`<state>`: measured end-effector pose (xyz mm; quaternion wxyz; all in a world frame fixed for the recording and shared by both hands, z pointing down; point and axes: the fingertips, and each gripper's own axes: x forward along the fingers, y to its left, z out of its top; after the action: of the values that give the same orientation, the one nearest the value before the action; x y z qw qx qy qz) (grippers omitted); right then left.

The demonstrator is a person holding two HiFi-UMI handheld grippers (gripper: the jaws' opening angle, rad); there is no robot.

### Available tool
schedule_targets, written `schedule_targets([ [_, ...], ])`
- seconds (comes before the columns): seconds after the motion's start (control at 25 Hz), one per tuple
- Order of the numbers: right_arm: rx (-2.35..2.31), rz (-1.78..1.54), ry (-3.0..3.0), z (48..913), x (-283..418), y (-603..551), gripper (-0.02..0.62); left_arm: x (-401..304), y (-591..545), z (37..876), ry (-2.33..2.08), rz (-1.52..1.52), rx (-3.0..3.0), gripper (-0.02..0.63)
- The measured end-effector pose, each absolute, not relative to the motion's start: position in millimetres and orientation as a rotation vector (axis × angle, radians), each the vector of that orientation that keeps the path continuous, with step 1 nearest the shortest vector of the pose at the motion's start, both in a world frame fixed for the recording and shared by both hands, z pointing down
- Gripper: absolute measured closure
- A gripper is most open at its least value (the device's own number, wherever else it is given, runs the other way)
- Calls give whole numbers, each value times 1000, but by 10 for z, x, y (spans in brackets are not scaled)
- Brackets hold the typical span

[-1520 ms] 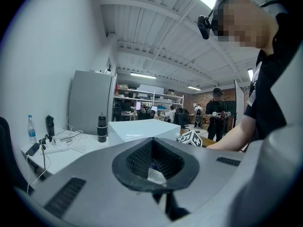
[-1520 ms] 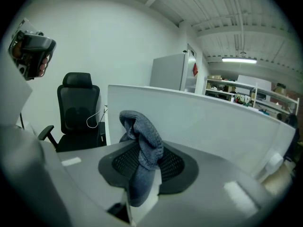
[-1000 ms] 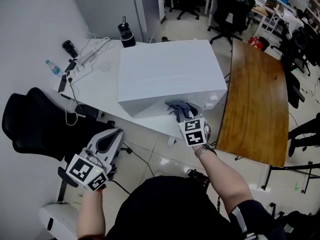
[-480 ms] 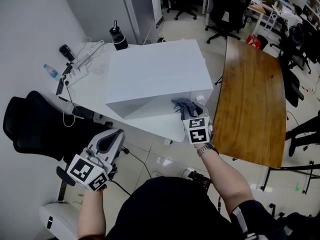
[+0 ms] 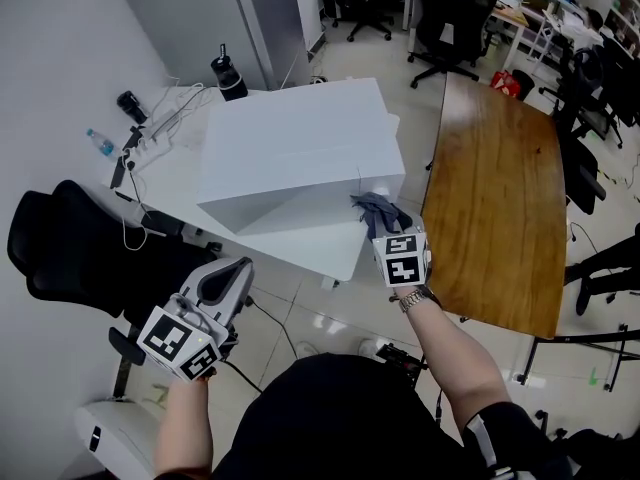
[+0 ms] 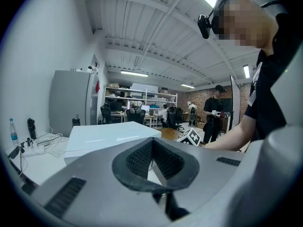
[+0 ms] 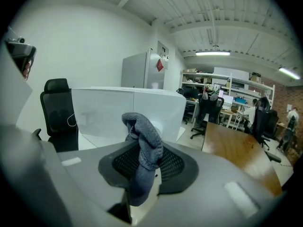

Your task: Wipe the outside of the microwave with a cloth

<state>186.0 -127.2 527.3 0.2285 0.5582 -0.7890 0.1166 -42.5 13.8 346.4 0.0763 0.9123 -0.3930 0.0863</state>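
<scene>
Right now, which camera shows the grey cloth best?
The right gripper view: the cloth fills its centre, pinched in the right tool. The head view shows it small, beside the microwave. The left gripper view doesn't show it.

White boxy microwave (image 5: 295, 148), door shut, sits on table (image 5: 180, 180), approx 12 o'clock in head view. Grey cloth (image 5: 380, 210), bunched, upright, pinched btwn right gripper (image 5: 392, 230) jaws at microwave's 4 o'clock corner.
</scene>
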Motion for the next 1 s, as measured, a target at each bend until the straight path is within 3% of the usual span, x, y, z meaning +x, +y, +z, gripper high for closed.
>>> schedule_targets([
  [0.48,1569,272,-2152,5093,2427,-1355,498,-74,364,3474,-1213,257,2712,601],
  [1.0,1483,168,-2330,4539,2405,-926,497,278,566,3557,-1237,207,2689,601],
])
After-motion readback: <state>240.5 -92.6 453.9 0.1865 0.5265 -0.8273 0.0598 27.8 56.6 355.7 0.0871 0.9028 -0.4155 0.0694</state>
